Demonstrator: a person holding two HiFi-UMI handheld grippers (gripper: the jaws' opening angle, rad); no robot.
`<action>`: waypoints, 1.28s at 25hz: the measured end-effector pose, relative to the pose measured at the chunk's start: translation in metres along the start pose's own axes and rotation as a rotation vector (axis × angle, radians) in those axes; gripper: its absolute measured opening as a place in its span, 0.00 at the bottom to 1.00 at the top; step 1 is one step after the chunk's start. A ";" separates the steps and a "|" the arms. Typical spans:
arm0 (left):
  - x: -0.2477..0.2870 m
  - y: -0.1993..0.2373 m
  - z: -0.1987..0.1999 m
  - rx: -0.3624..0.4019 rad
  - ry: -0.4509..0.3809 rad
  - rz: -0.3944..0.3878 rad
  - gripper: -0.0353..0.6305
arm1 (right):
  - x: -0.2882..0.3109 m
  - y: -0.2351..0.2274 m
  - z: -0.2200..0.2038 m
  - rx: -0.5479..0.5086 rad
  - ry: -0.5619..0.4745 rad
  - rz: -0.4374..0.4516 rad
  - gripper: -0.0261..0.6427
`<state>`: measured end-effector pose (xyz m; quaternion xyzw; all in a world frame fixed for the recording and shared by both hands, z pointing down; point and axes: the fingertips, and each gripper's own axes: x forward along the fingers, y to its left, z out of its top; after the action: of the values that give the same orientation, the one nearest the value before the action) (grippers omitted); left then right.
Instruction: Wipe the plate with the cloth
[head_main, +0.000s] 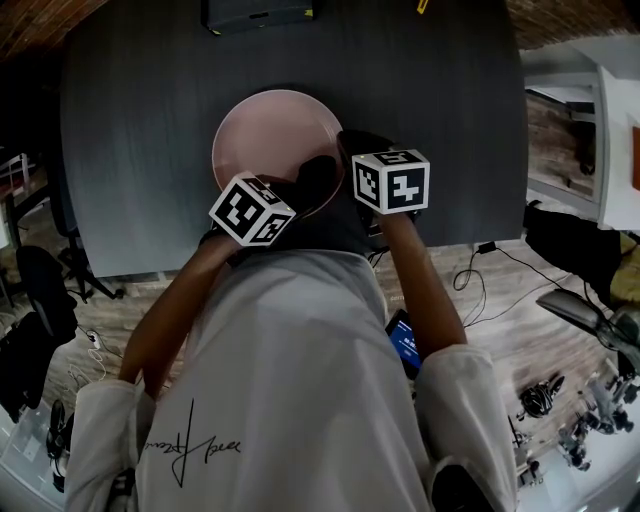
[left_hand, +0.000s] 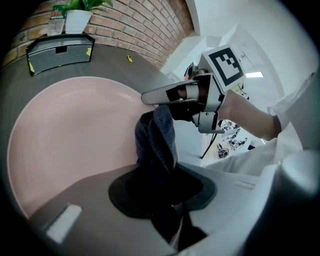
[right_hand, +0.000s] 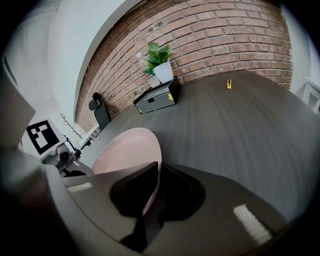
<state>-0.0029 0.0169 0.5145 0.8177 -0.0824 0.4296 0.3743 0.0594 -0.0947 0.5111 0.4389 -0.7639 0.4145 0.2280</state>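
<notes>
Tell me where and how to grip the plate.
By the rim on its near right side, coming from the person's side, one jaw on each face. The plate is broad and thin, so only the rim fits; the right hand-held gripper clamps it there.

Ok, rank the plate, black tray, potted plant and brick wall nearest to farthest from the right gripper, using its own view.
1. Plate: rim clamped between the fingers, lower left.
2. Black tray: across the table, centre.
3. Potted plant: just behind the tray.
4. Brick wall: at the back, behind the plant.
</notes>
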 end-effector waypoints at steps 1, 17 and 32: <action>-0.001 0.000 -0.002 -0.001 0.005 -0.006 0.24 | 0.000 0.000 0.000 0.000 0.000 0.001 0.07; -0.022 0.011 -0.031 0.024 0.084 0.020 0.24 | 0.000 0.001 0.000 -0.019 0.002 -0.003 0.07; -0.033 0.021 -0.039 0.033 0.090 0.079 0.24 | 0.001 0.001 0.000 -0.029 0.002 -0.012 0.07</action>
<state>-0.0576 0.0220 0.5147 0.7997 -0.0905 0.4815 0.3470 0.0585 -0.0952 0.5111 0.4396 -0.7670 0.4024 0.2379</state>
